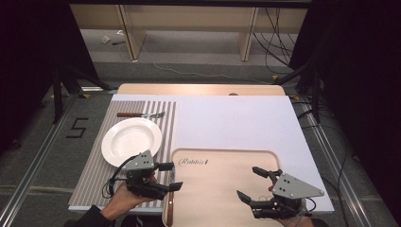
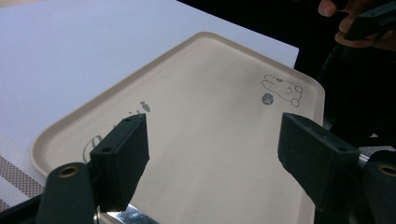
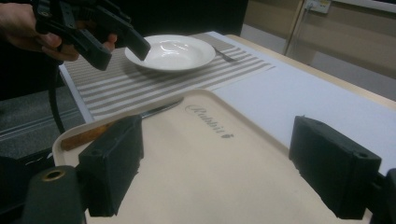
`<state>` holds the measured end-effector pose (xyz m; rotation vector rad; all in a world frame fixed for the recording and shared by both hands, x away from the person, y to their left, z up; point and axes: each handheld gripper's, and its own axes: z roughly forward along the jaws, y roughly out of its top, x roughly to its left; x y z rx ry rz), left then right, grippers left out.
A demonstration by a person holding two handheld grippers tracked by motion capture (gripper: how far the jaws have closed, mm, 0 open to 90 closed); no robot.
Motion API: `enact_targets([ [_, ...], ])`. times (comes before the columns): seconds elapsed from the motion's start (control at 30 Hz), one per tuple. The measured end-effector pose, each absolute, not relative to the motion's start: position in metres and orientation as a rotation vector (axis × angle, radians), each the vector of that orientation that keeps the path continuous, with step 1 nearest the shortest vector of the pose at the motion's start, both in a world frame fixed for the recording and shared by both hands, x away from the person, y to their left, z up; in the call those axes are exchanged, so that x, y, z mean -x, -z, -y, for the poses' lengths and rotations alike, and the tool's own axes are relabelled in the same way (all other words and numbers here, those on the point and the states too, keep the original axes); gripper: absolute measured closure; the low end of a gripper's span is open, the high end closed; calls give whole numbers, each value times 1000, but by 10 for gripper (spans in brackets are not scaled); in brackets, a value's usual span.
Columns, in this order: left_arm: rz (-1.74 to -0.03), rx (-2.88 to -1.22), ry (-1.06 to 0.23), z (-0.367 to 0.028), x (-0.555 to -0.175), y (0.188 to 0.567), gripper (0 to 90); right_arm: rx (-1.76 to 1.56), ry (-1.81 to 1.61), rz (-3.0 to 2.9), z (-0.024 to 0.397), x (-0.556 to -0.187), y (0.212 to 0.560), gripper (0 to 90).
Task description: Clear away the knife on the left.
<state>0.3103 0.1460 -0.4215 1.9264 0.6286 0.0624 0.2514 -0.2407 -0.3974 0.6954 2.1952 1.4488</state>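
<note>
Apparently the step in hand is lifting the knife (image 1: 169, 208), which lies along the left rim of the tray (image 1: 222, 151), wooden handle toward the person and blade pointing at the far end. The left gripper (image 1: 171, 176) hovers right over that rim with its jaws spread wide and nothing between them. The right gripper (image 1: 247, 182) waits over the tray's right half, jaws likewise apart and empty.

To do it well, I would bring the left jaws down astride the handle rather than the thin blade, square across it, and close only once both pads sit level with the wood. The raised rim may tip the knife, so a slow lift seems wise.

The right gripper view gives the clearest look at the knife, resting partly on the rim, next to the striped placemat (image 1: 94, 179). The high view adds the layout: the white plate (image 1: 131, 141) on the placemat and a second utensil (image 1: 140, 114) beyond it. The left gripper view alone shows the rabbit drawing (image 2: 281, 90) on the tray's corner.
</note>
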Motion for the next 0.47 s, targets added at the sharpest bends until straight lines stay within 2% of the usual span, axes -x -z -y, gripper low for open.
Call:
enact_targets([
  [0.47,-638,-1902,-84,-151,-307,420,218,-708,-1462,-2185,242,-252,397,188],
])
